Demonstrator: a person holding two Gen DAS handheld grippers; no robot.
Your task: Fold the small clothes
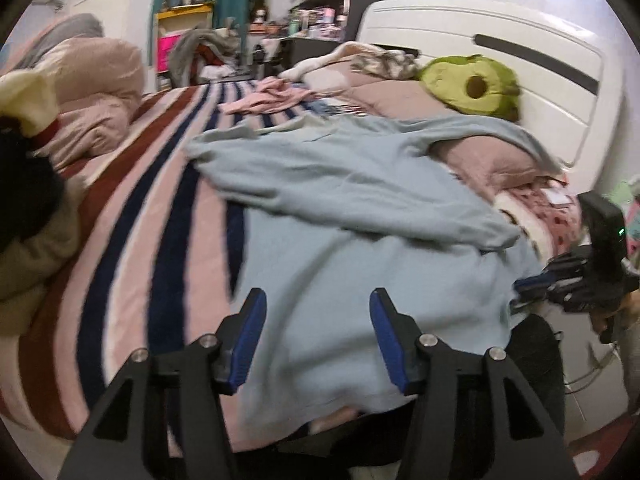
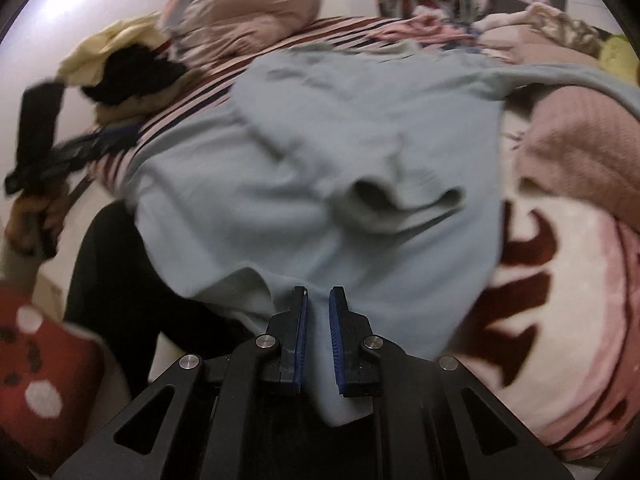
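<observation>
Left wrist view: the left gripper stands open at bottom centre over a light blue shirt spread across the striped blanket.

Right wrist view: the right gripper, bottom centre, pinches the shirt's near hem between its blue pads.

Dim, flat indoor light — both fisheye views bend at dark rims, motion-smeared throughout, with glare on the wall.

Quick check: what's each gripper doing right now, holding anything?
Left gripper: open, nothing between its fingers, above the blue garment.
Right gripper: closed on the blue garment's near edge.
</observation>
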